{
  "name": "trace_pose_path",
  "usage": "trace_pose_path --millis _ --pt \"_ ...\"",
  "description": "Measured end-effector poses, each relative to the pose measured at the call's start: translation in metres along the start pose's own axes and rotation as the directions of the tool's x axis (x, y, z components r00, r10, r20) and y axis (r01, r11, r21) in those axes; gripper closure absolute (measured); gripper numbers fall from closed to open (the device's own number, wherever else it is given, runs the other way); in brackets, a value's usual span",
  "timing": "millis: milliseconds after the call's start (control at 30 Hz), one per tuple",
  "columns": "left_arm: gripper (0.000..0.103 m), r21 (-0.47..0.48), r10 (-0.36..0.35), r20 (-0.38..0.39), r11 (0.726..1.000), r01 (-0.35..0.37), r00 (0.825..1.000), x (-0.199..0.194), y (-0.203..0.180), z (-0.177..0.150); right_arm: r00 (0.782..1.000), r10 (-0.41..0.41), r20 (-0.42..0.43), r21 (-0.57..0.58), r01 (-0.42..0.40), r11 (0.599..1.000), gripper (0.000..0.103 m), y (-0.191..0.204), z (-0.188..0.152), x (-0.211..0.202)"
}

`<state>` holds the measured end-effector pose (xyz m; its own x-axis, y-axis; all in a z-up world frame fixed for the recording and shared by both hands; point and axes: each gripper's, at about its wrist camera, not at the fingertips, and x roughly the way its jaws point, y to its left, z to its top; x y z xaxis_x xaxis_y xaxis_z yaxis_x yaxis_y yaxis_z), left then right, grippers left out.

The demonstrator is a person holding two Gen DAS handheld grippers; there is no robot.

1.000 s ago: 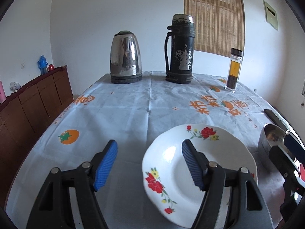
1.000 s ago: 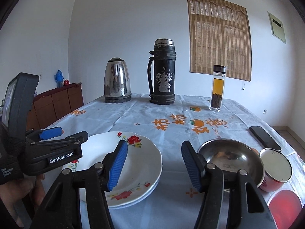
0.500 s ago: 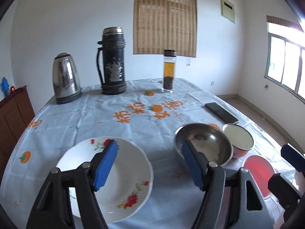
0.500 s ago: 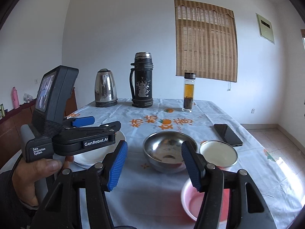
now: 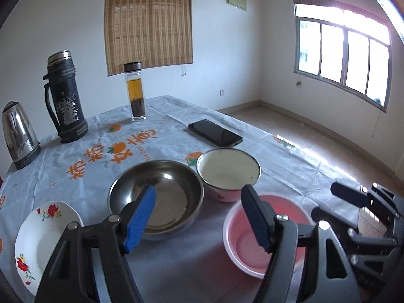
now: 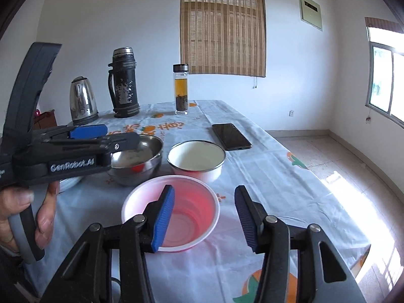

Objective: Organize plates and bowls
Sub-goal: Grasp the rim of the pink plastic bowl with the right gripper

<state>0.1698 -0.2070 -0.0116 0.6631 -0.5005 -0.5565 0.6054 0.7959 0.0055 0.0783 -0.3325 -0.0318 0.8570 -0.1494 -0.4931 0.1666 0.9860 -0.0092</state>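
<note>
A steel bowl [image 5: 161, 189], a white enamel bowl [image 5: 228, 170] and a pink plastic bowl [image 5: 267, 232] sit in a row on the tablecloth, with a white floral plate [image 5: 38, 237] at the left. My left gripper [image 5: 198, 219] is open and empty, above the gap between the steel and pink bowls. My right gripper [image 6: 204, 217] is open and empty, its left finger over the pink bowl [image 6: 176, 209]. The right wrist view also shows the steel bowl [image 6: 141, 161], the enamel bowl [image 6: 197, 159] and the left gripper's body [image 6: 75, 151].
A black phone [image 5: 214, 132] lies beyond the enamel bowl. A tea bottle [image 5: 136, 91], a black thermos [image 5: 64, 96] and a steel kettle [image 5: 17, 136] stand at the far side. The table's right edge [image 6: 315, 176] drops to a tiled floor.
Both grippers have swung right, from over the floral plate to the bowls. The pink bowl is now close under both. Jaws have stayed open.
</note>
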Motion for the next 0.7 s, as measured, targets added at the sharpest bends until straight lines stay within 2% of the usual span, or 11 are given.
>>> trace_pose_path --millis 67,100,167,233,367,700 --pt "0.034 0.011 -0.023 -0.049 1.0 0.023 0.999 0.007 -0.003 -0.007 1.0 -0.01 -0.024 0.012 0.01 1.0 0.054 -0.009 -0.003 0.006" --pt "0.037 0.01 -0.04 -0.08 0.999 0.041 0.996 0.011 -0.004 -0.01 0.999 -0.004 -0.041 0.026 0.005 1.0 0.059 -0.014 -0.005 0.01" --pt "0.053 -0.001 -0.072 -0.11 0.997 0.072 0.991 0.016 -0.006 -0.016 0.997 0.013 -0.072 0.059 -0.009 0.998 0.064 -0.021 -0.01 0.019" --pt "0.059 0.006 -0.069 -0.127 0.998 0.07 0.99 0.018 -0.008 -0.021 0.996 0.018 -0.092 0.073 -0.011 0.997 0.066 -0.024 -0.014 0.023" --pt "0.064 -0.002 -0.066 -0.136 0.998 0.066 0.988 0.019 -0.006 -0.025 0.995 0.015 -0.103 0.062 -0.009 0.998 0.068 -0.023 -0.018 0.026" --pt "0.064 -0.034 -0.093 -0.151 0.995 0.089 0.984 0.019 0.002 -0.026 0.992 0.02 -0.122 0.023 -0.017 1.0 0.076 -0.014 -0.022 0.027"
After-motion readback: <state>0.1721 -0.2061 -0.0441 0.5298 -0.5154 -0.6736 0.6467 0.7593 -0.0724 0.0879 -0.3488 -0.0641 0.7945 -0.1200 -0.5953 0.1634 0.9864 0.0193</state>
